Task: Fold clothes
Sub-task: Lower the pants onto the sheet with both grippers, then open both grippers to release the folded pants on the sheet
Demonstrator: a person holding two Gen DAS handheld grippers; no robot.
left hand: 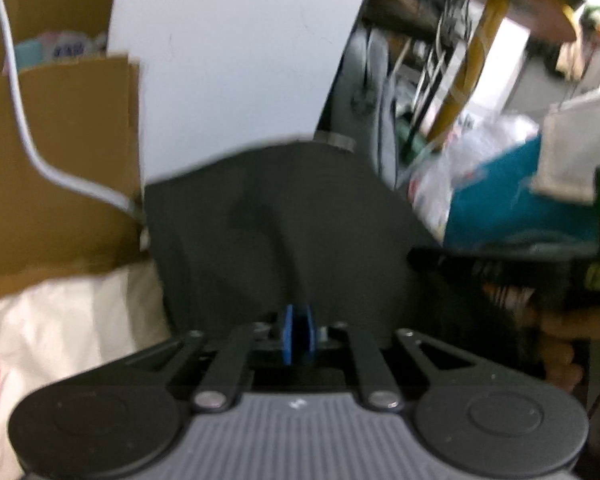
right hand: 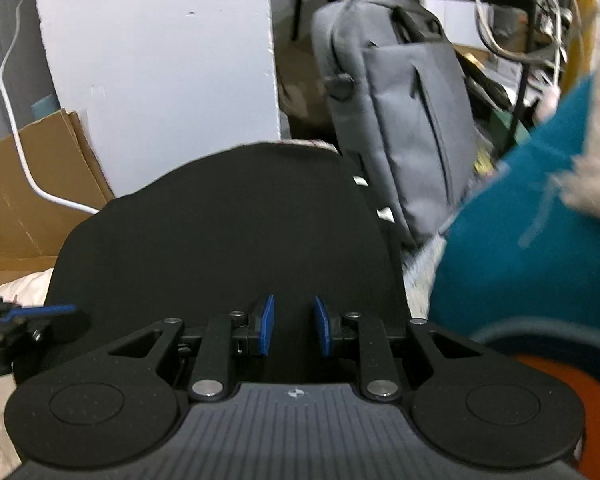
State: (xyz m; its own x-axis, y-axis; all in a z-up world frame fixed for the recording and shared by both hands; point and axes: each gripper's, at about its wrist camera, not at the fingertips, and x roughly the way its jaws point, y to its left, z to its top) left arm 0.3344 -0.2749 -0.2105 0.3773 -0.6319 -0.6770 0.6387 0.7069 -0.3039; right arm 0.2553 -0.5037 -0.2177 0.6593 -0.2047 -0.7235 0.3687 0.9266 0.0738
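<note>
On the white bedding lies the dark grey cloth garment. Left gripper is pinched tight on its near edge; right gripper gapes apart over it. Pull evenly, keep edges lined up

A cluttered storage corner of a home or small workroom, not a tidy living space. An open cardboard box stands against a white wall, with a white cable trailing down over it. A grey backpack leans beside the wall under a wooden table with a yellow leg. Tangled wires hang beneath that table. Plastic bags and a blue box are heaped nearby, and white bedding lies in the foreground.
</note>
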